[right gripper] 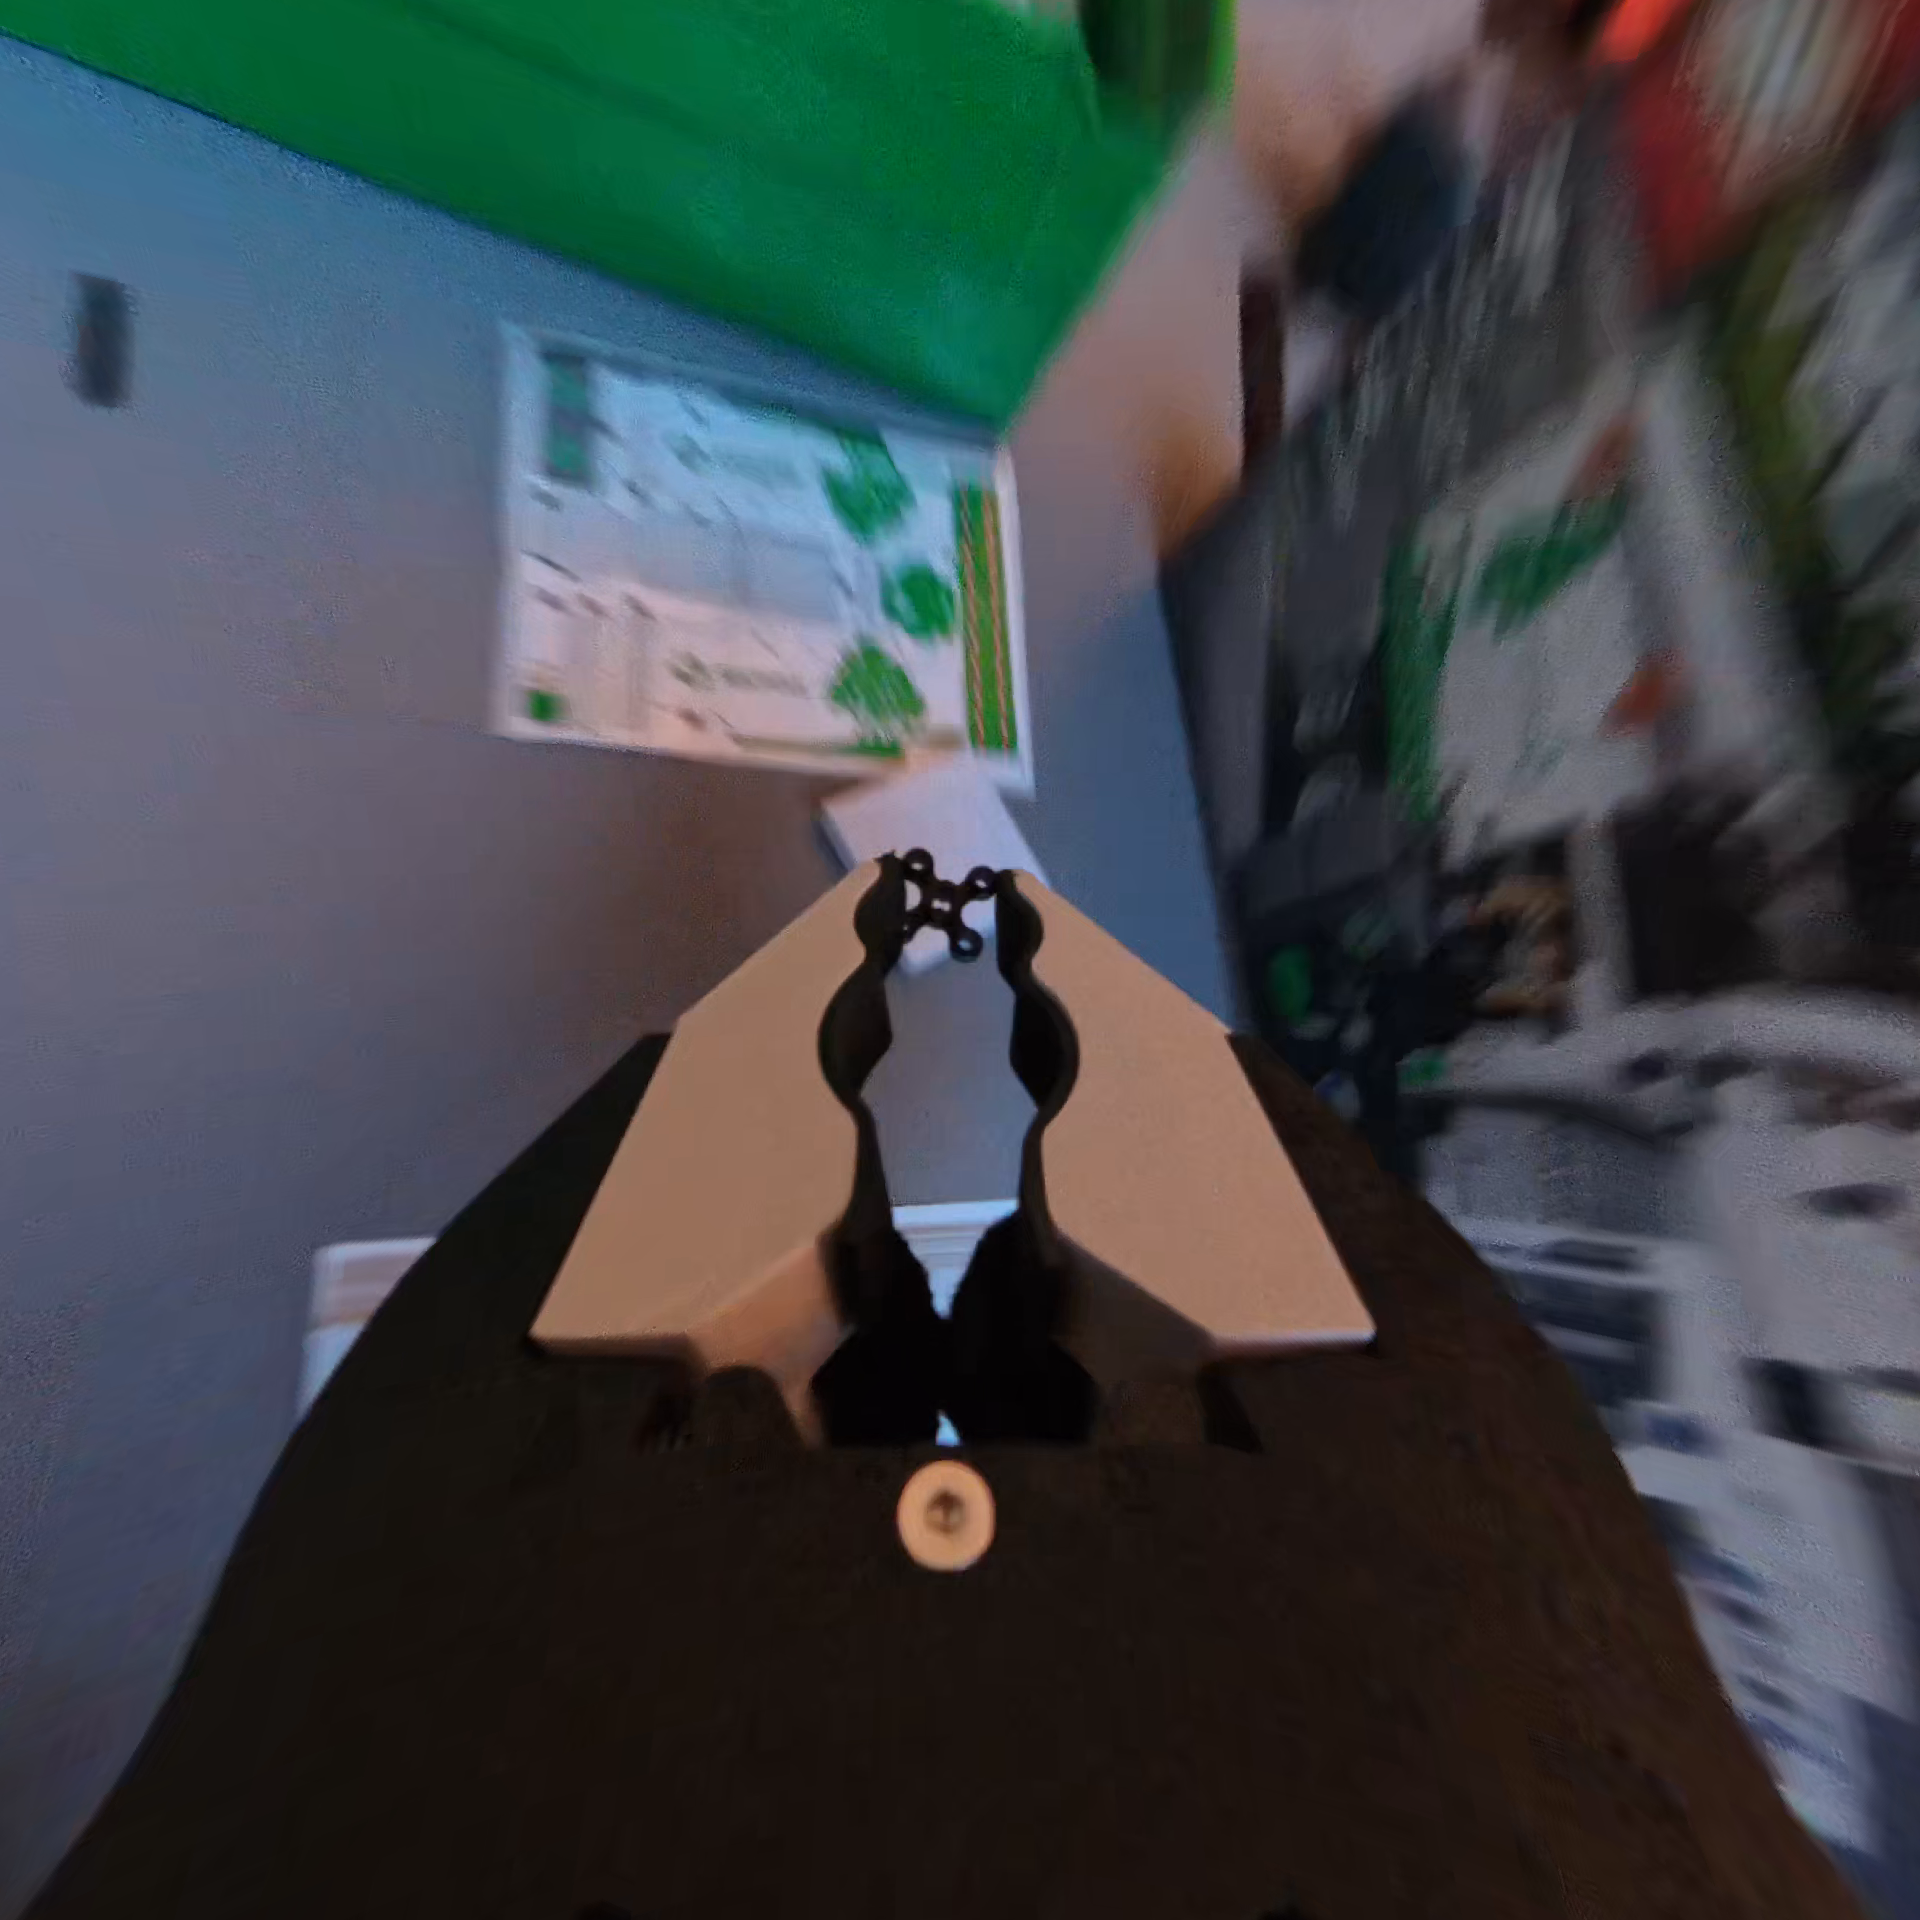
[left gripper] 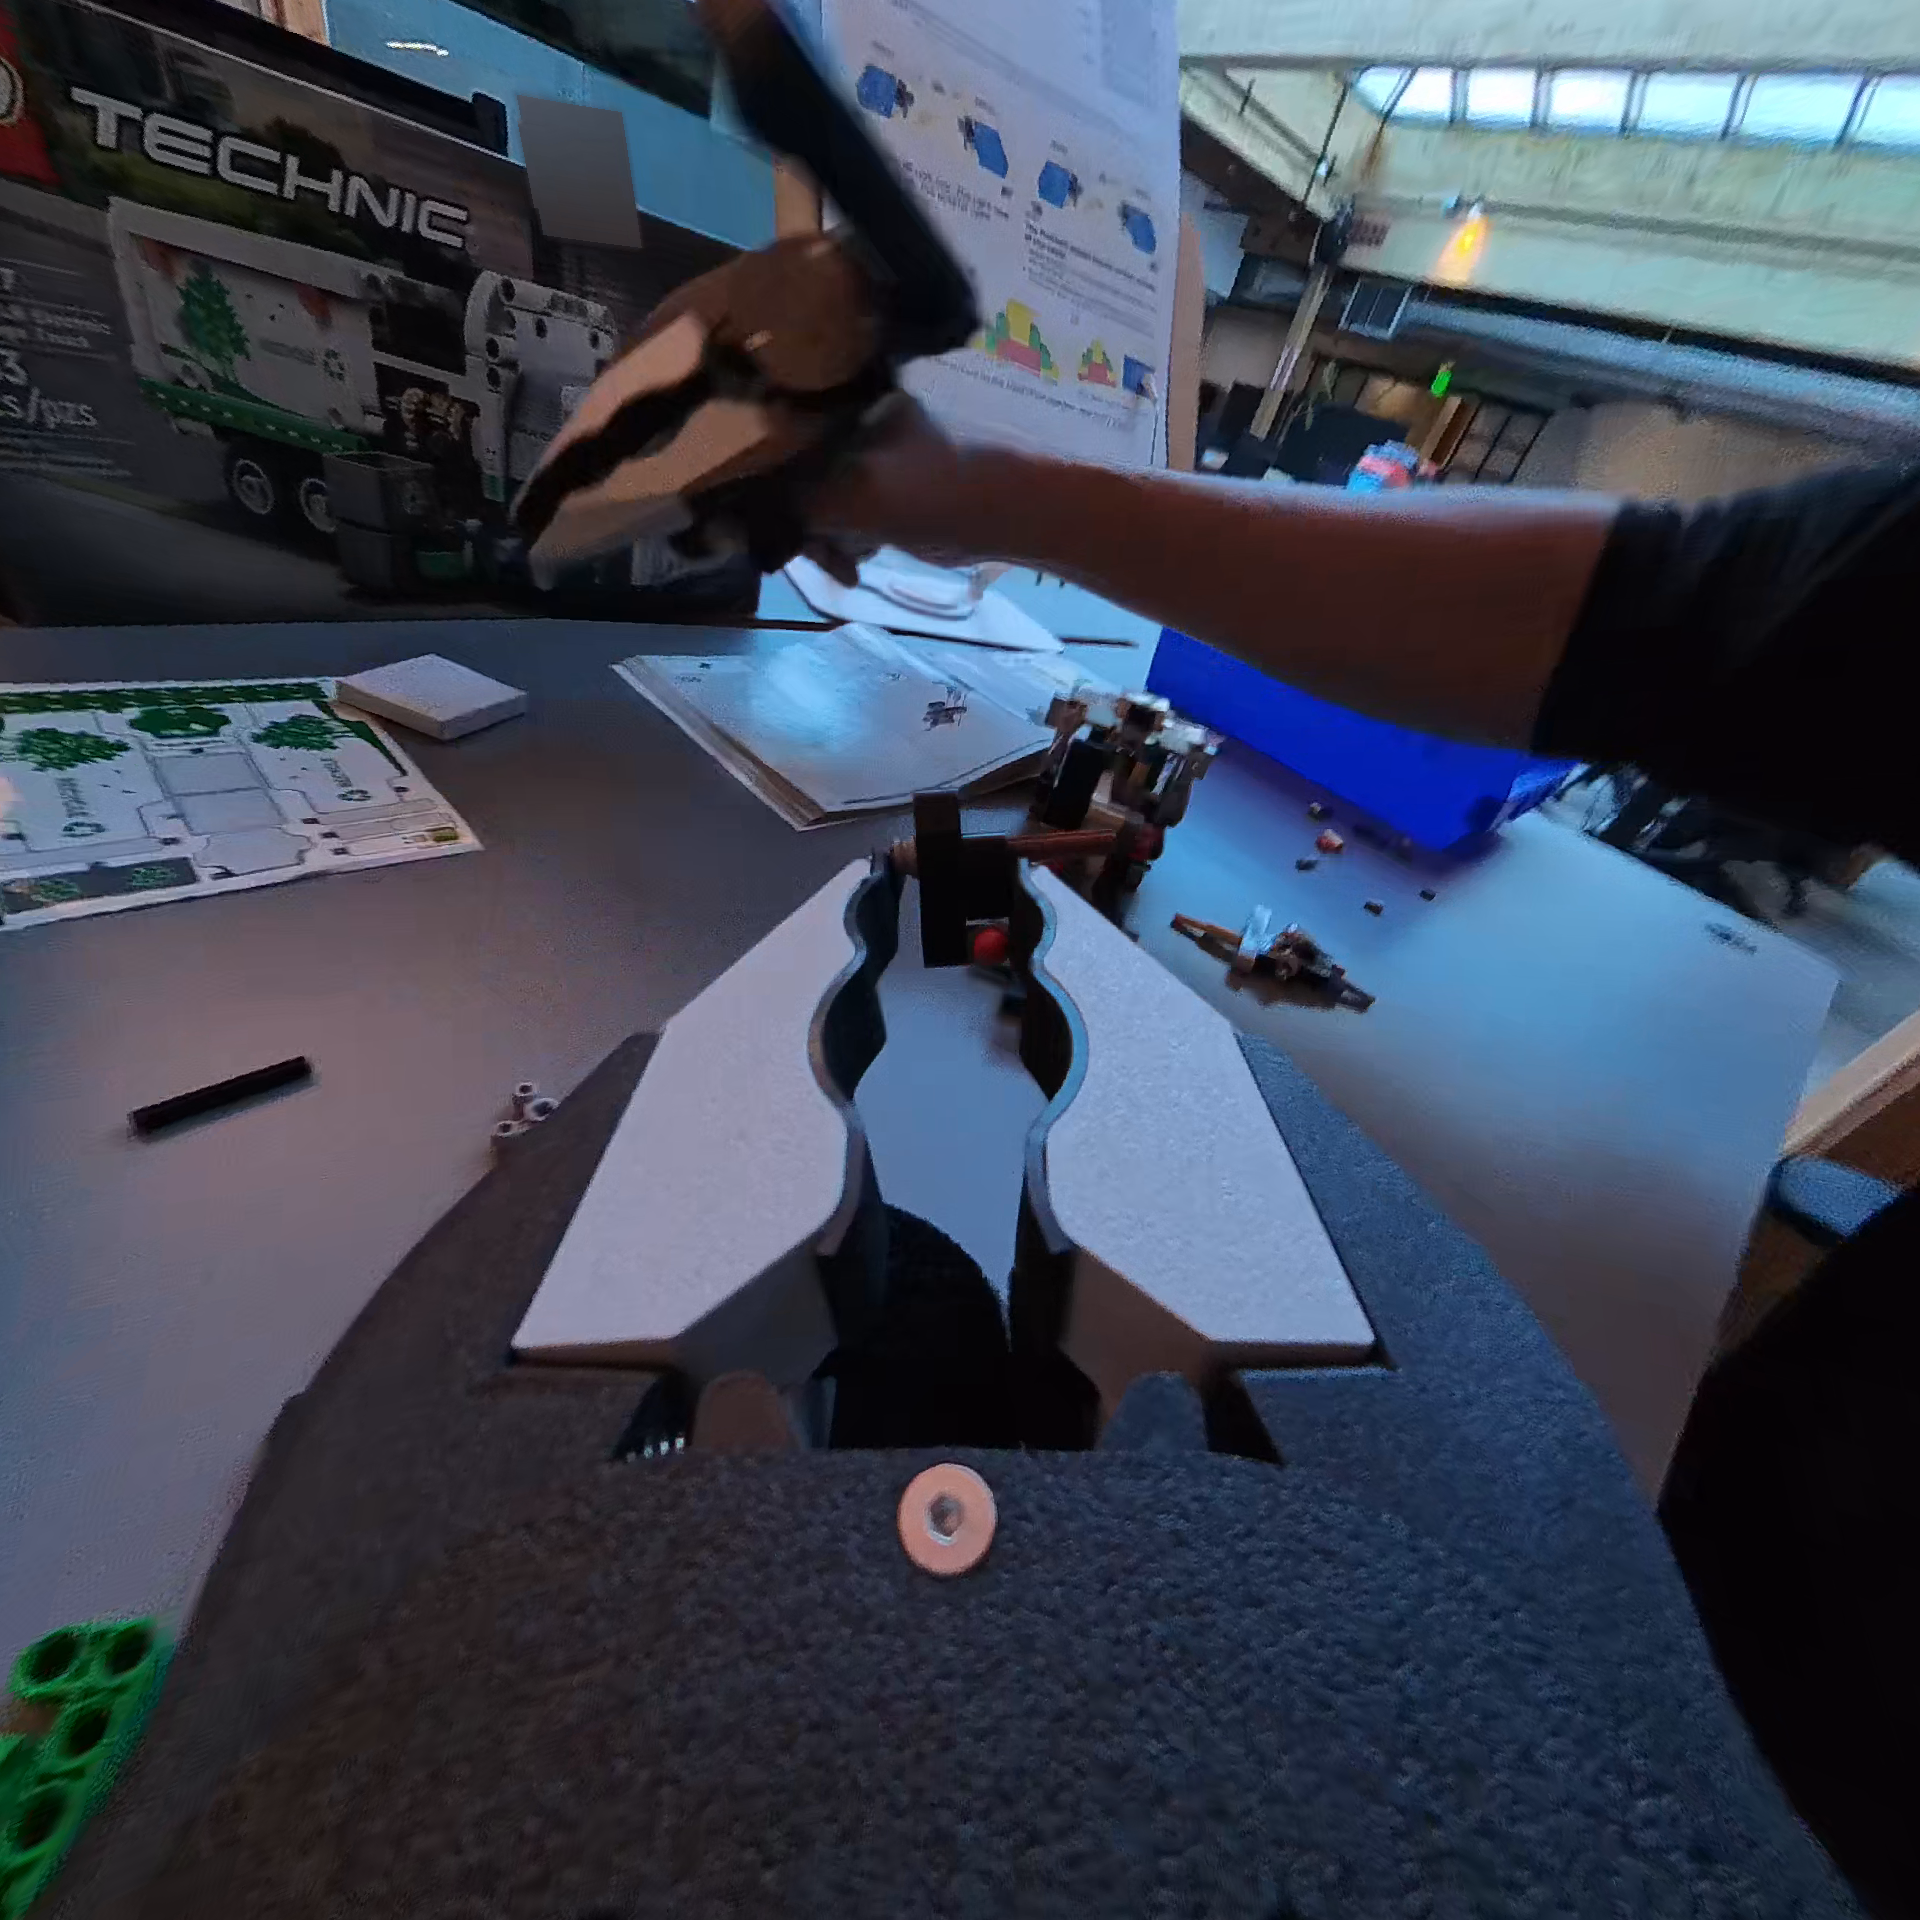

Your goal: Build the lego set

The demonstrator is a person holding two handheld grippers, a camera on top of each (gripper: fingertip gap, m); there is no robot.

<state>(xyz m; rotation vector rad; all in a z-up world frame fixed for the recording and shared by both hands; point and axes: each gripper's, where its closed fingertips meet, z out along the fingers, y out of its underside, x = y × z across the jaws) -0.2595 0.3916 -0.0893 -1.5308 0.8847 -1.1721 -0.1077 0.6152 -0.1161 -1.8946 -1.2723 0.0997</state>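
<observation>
In the left wrist view my left gripper (left gripper: 956,896) is shut on a small Lego sub-assembly (left gripper: 951,883): a black beam with a brown axle through it and a red pin below. It holds this above the table. A larger partial build (left gripper: 1127,753) stands just beyond it. My right gripper (left gripper: 535,535) hangs high at the upper left, in front of the set's box (left gripper: 260,312), with a person's arm behind it. In the blurred right wrist view my right gripper (right gripper: 940,914) is shut on a tiny black cross-shaped piece (right gripper: 940,916) above the table.
A sticker sheet (left gripper: 197,790) and a small white box (left gripper: 431,694) lie at the left, and an open instruction booklet (left gripper: 831,727) at the middle. A black axle (left gripper: 218,1093), small grey connectors (left gripper: 523,1112), green beams (left gripper: 73,1714), a blue bin (left gripper: 1340,743), another small assembly (left gripper: 1273,951) and a green bin (right gripper: 727,156) are around.
</observation>
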